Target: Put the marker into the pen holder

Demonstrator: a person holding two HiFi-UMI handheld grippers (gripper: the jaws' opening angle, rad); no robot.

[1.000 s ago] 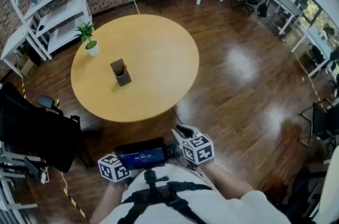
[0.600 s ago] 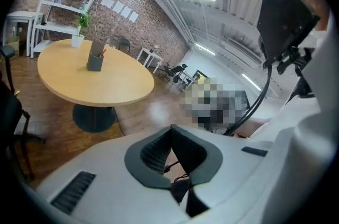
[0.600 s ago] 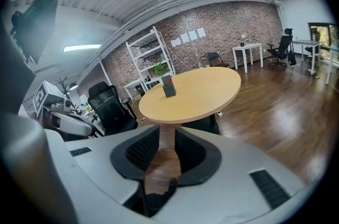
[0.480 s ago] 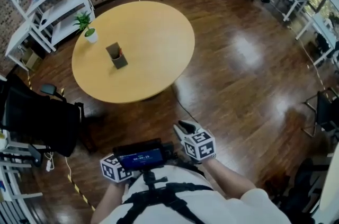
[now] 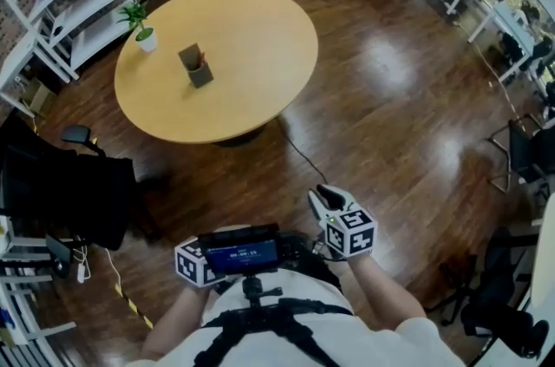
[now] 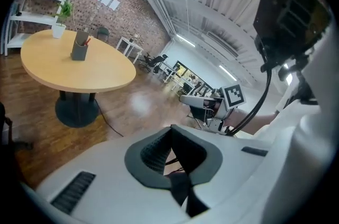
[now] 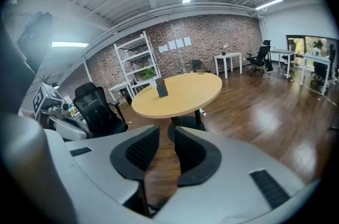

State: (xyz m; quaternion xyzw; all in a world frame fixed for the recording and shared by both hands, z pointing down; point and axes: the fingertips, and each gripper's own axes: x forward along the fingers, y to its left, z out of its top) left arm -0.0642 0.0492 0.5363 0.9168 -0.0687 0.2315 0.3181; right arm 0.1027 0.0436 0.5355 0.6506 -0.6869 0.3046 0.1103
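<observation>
Stepping back has carried me away from the round yellow wooden table [image 5: 260, 53], which now sits higher and farther off in the head view, and my right gripper [image 7: 165, 135] has swung out to my right. Both grippers hang close in front of my body, well apart from the table, because nothing seems left for them to do there. A thin red stick, which I take to be the marker [image 5: 202, 59], already stands in the dark grey square pen holder [image 5: 199, 72] near the table's middle. A small potted green plant in a white pot [image 5: 140, 25] stands by the far rim. My left gripper [image 6: 170, 133] has its dark pads meeting at the tips with nothing caught between them. The right one shows a narrow gap, only brown floorboards visible through it, so it is empty too. From this distance the marker is too small to be sure of its cap or how deep it sits, and in the head view the chest-mounted screen covers my left jaws.
</observation>
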